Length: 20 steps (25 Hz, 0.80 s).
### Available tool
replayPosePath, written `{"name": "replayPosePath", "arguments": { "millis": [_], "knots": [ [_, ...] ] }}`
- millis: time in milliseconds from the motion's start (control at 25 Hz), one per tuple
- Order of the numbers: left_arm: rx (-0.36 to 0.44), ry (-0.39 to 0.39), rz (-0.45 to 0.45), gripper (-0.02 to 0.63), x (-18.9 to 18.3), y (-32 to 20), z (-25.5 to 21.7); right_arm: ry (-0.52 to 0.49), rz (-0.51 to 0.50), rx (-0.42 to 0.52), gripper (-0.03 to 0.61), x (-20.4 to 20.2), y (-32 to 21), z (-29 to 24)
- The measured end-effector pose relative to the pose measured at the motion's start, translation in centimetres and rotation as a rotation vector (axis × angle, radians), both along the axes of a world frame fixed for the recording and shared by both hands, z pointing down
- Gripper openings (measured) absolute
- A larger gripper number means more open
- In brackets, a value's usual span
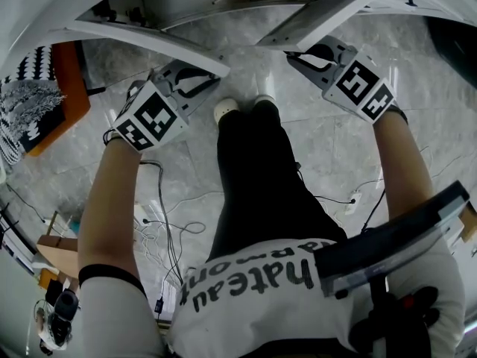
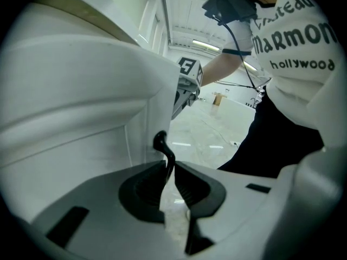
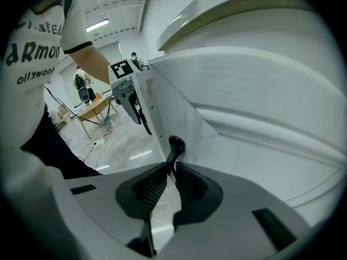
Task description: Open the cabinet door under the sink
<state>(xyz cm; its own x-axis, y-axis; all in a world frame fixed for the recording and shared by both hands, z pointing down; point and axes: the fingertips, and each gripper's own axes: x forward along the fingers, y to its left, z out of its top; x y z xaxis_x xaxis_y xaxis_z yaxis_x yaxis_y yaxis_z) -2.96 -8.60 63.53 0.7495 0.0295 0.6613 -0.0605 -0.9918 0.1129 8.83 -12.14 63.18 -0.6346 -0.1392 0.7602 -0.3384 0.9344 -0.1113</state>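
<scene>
As doors (image 1: pixel 141 39) gape, both grippers (image 2: pixel 169 164) (image 3: pixel 171 164) clamp handles (image 2: pixel 161 141) (image 3: pixel 176 144)

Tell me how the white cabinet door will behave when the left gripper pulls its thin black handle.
The white cabinet door looks like a rigid panel, so it should swing as one piece, not flex. Its thin black handle looks smooth and is pinched only over a short stretch by the left gripper, so it might slip under a hard tug.
</scene>
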Motion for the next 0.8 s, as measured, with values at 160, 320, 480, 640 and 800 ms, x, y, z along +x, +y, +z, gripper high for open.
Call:
{"name": "replayPosePath", "arguments": {
  "millis": [160, 320, 480, 640, 800],
  "knots": [
    [-0.02, -0.043, -0.006, 0.029, -0.8, 0.8, 0.5, 0.021, -0.008, 0.001, 0.046, 0.5, 0.4, 0.1],
    [-0.025, -0.075, 0.001, 0.031, -1.3, 1.4, 0.5, 0.058, -0.035, -0.004, 0.046, 1.0, 1.1, 0.3],
    [-0.034, -0.103, 0.017, 0.031, -1.8, 2.1, 0.4, 0.088, -0.067, -0.013, 0.046, 1.8, 1.9, 0.4],
    [-0.059, -0.146, 0.008, 0.031, -2.9, 3.1, 0.8, 0.113, -0.083, -0.019, 0.046, 2.6, 2.5, 0.5],
    [-0.073, -0.179, 0.01, 0.031, -3.8, 3.9, 0.9, 0.124, -0.066, -0.026, 0.046, 2.9, 2.7, 0.5]
  ]
}}
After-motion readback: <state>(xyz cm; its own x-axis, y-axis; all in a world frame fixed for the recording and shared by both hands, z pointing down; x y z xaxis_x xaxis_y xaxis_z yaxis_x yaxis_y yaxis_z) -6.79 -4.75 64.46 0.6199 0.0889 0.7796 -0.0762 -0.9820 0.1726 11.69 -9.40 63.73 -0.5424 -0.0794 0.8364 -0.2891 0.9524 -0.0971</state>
